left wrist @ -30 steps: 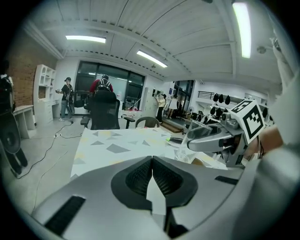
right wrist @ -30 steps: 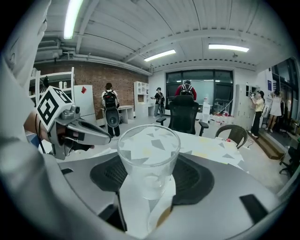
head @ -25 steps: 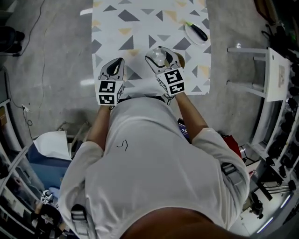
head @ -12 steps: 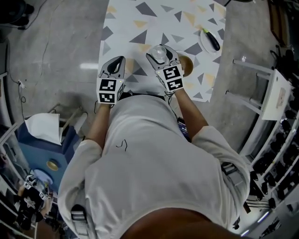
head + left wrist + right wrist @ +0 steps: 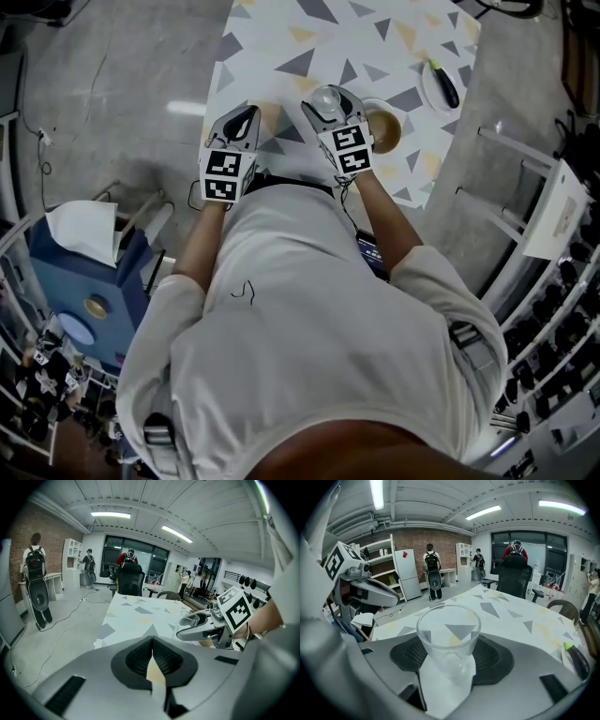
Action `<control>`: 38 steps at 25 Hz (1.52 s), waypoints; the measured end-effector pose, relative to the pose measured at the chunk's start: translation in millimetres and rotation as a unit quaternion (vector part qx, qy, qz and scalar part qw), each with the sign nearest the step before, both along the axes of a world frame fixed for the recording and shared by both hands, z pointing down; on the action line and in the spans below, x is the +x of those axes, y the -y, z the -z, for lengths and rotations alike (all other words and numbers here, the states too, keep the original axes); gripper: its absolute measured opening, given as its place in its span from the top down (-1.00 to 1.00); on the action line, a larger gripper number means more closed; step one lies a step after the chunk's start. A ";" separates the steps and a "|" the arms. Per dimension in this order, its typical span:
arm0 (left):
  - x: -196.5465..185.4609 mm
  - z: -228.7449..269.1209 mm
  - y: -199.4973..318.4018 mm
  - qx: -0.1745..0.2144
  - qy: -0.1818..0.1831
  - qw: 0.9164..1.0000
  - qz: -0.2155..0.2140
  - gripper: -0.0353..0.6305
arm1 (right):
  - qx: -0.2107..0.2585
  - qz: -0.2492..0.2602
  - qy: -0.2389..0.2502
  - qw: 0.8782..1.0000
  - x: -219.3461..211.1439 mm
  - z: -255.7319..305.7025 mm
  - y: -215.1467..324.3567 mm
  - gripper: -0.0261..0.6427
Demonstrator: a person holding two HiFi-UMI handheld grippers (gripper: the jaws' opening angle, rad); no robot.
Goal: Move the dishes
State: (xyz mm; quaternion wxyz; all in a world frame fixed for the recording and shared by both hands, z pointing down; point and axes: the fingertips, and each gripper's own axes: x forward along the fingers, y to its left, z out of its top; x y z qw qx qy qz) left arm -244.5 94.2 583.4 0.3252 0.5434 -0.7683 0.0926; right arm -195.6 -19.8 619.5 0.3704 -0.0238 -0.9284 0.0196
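The right gripper (image 5: 450, 662) was clamped on an upright clear glass (image 5: 448, 625), jaws set wide against its lower wall. The left gripper (image 5: 152, 657) was empty, jaws together. Both sat at the near edge of the patterned surface (image 5: 328, 37). A brown bowl (image 5: 385, 131) stood just beside the right gripper.

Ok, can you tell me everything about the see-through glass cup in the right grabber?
The clear glass cup is round, smooth and empty, wider at its rim than its base. It stands upright between the right gripper's dark ribbed pads, which clamp its lower sides. The white tablecloth with grey and yellow triangles shows through it.
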 end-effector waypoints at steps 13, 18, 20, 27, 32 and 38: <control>3.3 -1.4 -7.4 -0.006 -0.007 1.000 -0.005 0.83 | 0.000 0.009 -0.014 1.000 3.6 -14.8 -4.5 0.10; 5.7 2.1 5.2 0.001 -0.007 1.000 -0.028 0.83 | 0.009 0.005 -0.010 1.000 3.7 -11.2 -6.8 0.06; 6.1 4.3 11.3 0.007 -0.007 0.999 -0.039 0.83 | 0.010 -0.003 -0.005 1.000 4.4 -8.2 -7.0 0.02; 2.2 15.3 39.2 0.029 -0.006 0.997 -0.071 0.83 | 0.000 -0.038 0.014 0.999 15.5 15.3 -7.7 -0.03; 7.0 30.8 60.8 0.050 -0.001 0.994 -0.099 0.83 | -0.007 -0.065 0.026 0.998 34.7 32.9 -9.3 -0.06; 20.5 48.8 83.6 0.073 0.006 0.987 -0.142 0.83 | -0.012 -0.128 0.047 0.991 57.1 52.1 1.8 -0.04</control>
